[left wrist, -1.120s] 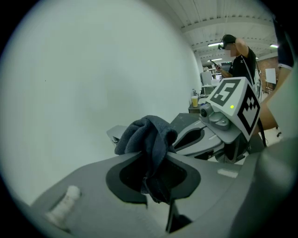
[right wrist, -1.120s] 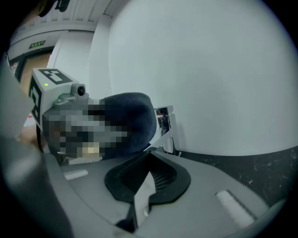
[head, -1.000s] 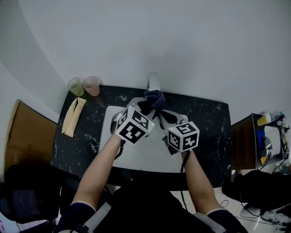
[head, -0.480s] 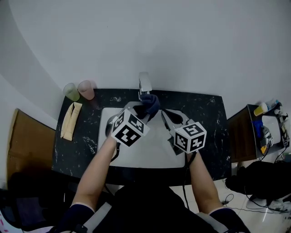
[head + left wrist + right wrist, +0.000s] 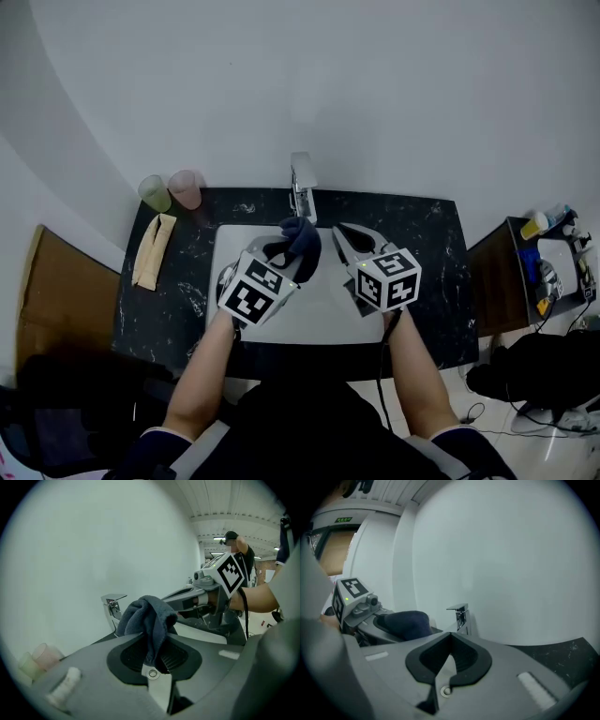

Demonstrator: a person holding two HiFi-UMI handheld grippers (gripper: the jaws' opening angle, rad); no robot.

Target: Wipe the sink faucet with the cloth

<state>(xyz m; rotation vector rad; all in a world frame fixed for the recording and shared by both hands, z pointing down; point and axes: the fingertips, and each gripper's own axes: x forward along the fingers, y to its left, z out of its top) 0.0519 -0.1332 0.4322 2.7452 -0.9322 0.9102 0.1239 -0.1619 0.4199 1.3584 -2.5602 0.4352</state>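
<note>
Nearest in, two bare forearms (image 5: 211, 361) reach over the counter edge; left gripper (image 5: 153, 654) is clamped on the dark blue cloth (image 5: 147, 616), a fold pinched between the pads and the rest bunched above the jaw tips; right gripper (image 5: 449, 660) alongside, jaws pressed together on nothing, tips level with the cloth; both hang over the white sink basin (image 5: 225, 246); beyond, the chrome faucet (image 5: 302, 183) stands at the basin's back edge, cloth just in front of its spout, a gap showing between them; far left on the black marble countertop (image 5: 427, 244), a beige folded item (image 5: 152, 250), then a green cup (image 5: 155, 193) and a pink cup (image 5: 186, 188) by the wall.
</note>
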